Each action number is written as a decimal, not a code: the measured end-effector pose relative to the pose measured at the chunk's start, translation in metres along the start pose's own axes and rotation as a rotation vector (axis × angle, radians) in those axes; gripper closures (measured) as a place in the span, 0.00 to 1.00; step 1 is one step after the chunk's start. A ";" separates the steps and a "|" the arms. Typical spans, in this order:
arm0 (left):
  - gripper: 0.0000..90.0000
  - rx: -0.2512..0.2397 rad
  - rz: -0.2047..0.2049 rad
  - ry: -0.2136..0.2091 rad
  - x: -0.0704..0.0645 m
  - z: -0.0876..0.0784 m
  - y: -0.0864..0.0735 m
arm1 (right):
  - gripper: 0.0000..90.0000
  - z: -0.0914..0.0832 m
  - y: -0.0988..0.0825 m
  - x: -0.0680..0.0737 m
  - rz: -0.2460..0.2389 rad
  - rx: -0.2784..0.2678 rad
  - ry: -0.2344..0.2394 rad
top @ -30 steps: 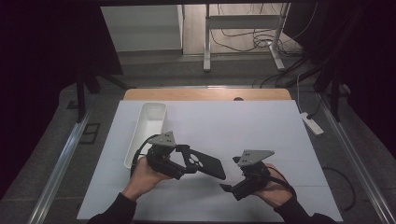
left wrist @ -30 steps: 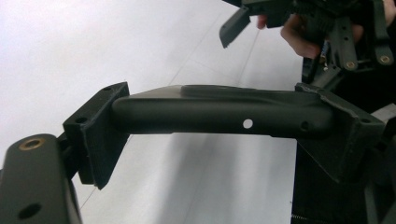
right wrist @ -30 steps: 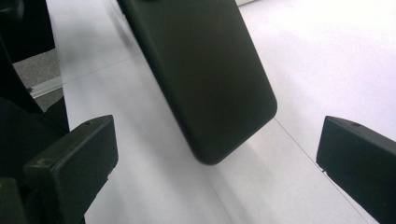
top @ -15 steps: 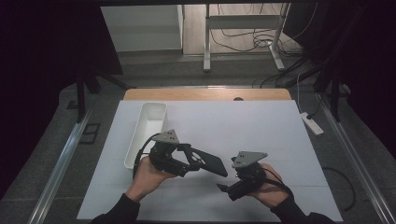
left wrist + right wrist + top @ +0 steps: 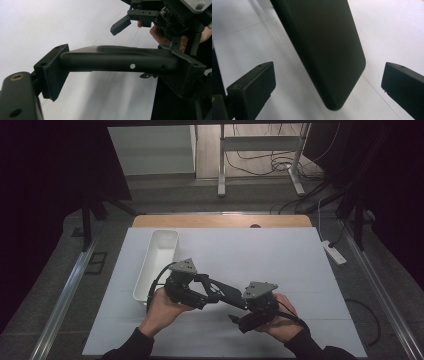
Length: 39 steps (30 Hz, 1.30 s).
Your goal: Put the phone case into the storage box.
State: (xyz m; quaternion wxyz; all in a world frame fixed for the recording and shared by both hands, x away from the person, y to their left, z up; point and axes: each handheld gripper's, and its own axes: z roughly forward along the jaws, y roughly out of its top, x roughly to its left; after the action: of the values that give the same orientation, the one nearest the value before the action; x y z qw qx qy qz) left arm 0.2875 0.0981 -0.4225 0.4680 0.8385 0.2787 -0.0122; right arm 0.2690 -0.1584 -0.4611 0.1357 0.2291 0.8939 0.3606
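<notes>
Left gripper (image 5: 212, 292) pinched a flat black panel (image 5: 231, 294) across its edge, both pads pressed against it; the panel (image 5: 120, 60) was held off the white table (image 5: 280, 260). Right gripper (image 5: 327, 82) had its jaws spread wide, the panel's rounded corner (image 5: 329, 62) between them with clear gaps on both sides, touching neither pad. In the high view, right gripper (image 5: 239, 319) sat just beside the panel's far end. A white tray (image 5: 159, 257) stood near the left hand (image 5: 162, 307).
</notes>
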 end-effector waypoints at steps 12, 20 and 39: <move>0.17 0.001 -0.008 -0.004 -0.007 0.002 0.005 | 0.18 0.004 0.003 0.002 -0.026 0.001 -0.059; 0.17 0.003 -0.017 -0.011 -0.010 0.004 0.008 | 0.31 0.005 0.002 0.005 -0.060 0.005 -0.097; 0.17 -0.002 -0.058 -0.015 -0.009 0.004 0.010 | 0.56 0.003 0.003 0.006 -0.087 -0.023 -0.139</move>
State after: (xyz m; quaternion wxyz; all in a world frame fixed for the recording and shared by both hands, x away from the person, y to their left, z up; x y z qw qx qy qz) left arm 0.2859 0.0870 -0.4149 0.4705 0.8295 0.2993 -0.0318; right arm 0.2659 -0.1517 -0.4609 0.2154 0.2132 0.8873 0.3477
